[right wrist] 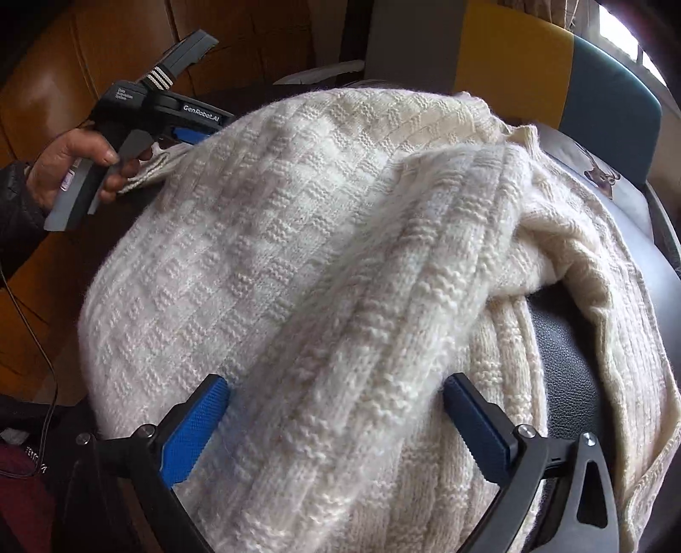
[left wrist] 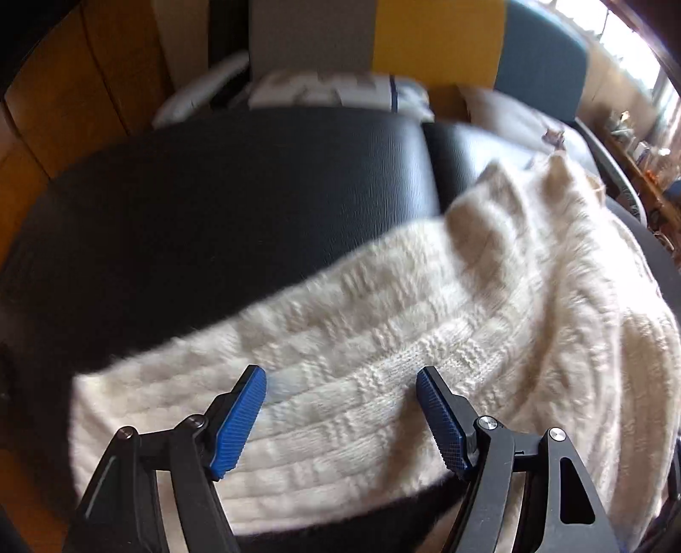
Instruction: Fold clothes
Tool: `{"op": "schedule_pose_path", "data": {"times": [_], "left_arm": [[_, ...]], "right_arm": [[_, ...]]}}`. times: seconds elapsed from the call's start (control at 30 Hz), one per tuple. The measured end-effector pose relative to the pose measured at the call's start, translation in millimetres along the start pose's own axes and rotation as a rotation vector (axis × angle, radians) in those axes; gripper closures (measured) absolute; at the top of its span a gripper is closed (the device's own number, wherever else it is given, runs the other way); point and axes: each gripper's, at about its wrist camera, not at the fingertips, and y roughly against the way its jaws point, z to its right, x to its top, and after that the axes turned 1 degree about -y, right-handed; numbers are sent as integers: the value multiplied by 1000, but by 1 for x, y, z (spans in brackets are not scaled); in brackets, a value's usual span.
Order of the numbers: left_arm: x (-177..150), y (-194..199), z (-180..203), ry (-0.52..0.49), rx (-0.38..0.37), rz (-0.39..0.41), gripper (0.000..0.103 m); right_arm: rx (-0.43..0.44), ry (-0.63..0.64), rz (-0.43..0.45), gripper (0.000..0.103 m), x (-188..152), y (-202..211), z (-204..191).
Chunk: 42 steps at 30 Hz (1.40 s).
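A cream knitted sweater (left wrist: 425, 323) lies spread over a black leather seat (left wrist: 213, 191). My left gripper (left wrist: 340, 374) hovers over the sweater's near edge, open, with knit below the blue pads (left wrist: 238, 421) but nothing pinched. In the right wrist view the sweater (right wrist: 276, 238) fills the frame, with a folded sleeve (right wrist: 425, 255) running diagonally across it. My right gripper (right wrist: 336, 380) stands wide open astride that sleeve's lower end. At upper left a hand (right wrist: 72, 166) holds the left gripper's black handle (right wrist: 140, 102) by the sweater's far edge.
Wooden panels (left wrist: 64, 106) stand behind on the left. Grey, yellow (left wrist: 438, 38) and teal chair backs (left wrist: 540, 55) rise behind the seat, with folded white items (left wrist: 323, 89) between. A thin cable (right wrist: 47, 349) hangs at the left. Bright windows are at the far right.
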Motion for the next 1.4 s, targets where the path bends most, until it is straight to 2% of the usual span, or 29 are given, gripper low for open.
{"op": "schedule_pose_path", "data": {"times": [0.07, 0.1, 0.13, 0.17, 0.2, 0.23, 0.37, 0.47, 0.53, 0.57, 0.63, 0.67, 0.7, 0.73, 0.77, 0.87, 1.0, 1.07, 1.13, 1.2, 1.27, 1.3, 1.33, 1.4], "left_arm": [[-3, 3, 3, -22, -1, 53, 30], [-4, 8, -1, 1, -32, 76, 53], [-5, 13, -6, 28, -71, 94, 93], [-4, 18, -14, 71, -138, 103, 92], [-3, 25, -24, 121, -193, 128, 92], [-2, 31, -33, 150, -204, 154, 92], [-2, 42, -56, 207, -237, 186, 92], [0, 43, -60, 206, -244, 149, 89], [2, 51, -58, 217, -249, 157, 80], [4, 59, -56, 216, -256, 189, 77], [7, 75, -49, 209, -277, 253, 61], [14, 82, -42, 182, -317, 283, 56], [23, 88, -31, 140, -347, 305, 45], [32, 90, -17, 87, -350, 322, 43], [41, 92, -3, 34, -347, 337, 43], [75, 69, 41, -91, -238, 331, 43], [113, 16, 76, -187, -109, 278, 43], [127, -13, 86, -210, -70, 217, 43], [132, -35, 93, -236, -55, 172, 43], [131, -51, 98, -266, -53, 143, 43], [125, -55, 101, -297, -47, 171, 44], [124, -55, 99, -286, -64, 173, 59], [123, -56, 96, -270, -71, 177, 91], [125, -58, 86, -207, -61, 181, 91]], "right_arm": [[-4, -9, -6, 3, 0, 1, 1], [2, -24, -1, 11, 4, 4, 2], [32, -53, 21, 36, 8, 12, 8], [65, -84, 43, 51, 13, 19, 14], [107, -121, 68, 52, 21, 28, 23], [109, -143, 99, 52, 29, 38, 31], [-16, -140, 197, 51, 76, 64, 62], [-115, -174, 198, 51, 114, 59, 99], [-148, -218, 187, 51, 135, 49, 128], [-164, -238, 180, 50, 145, 43, 142], [-183, -263, 159, 50, 161, 27, 172], [-189, -272, 142, 50, 167, 18, 187], [-189, -273, 121, 50, 171, 9, 198], [-186, -273, 100, 50, 175, 0, 209], [-173, -266, 85, 50, 179, -9, 216], [-147, -259, 47, 50, 185, -32, 227], [-178, -230, 14, 50, 188, -57, 233], [-202, -222, -10, 50, 187, -70, 239], [-210, -222, -17, 49, 182, -79, 245], [-220, -196, 12, 49, 180, -79, 245], [-250, -157, 20, 48, 178, -81, 242], [-263, -153, 25, 48, 178, -81, 244], [-271, -155, 30, 46, 177, -81, 246], [-246, -202, 49, 45, 175, -81, 254]]}}
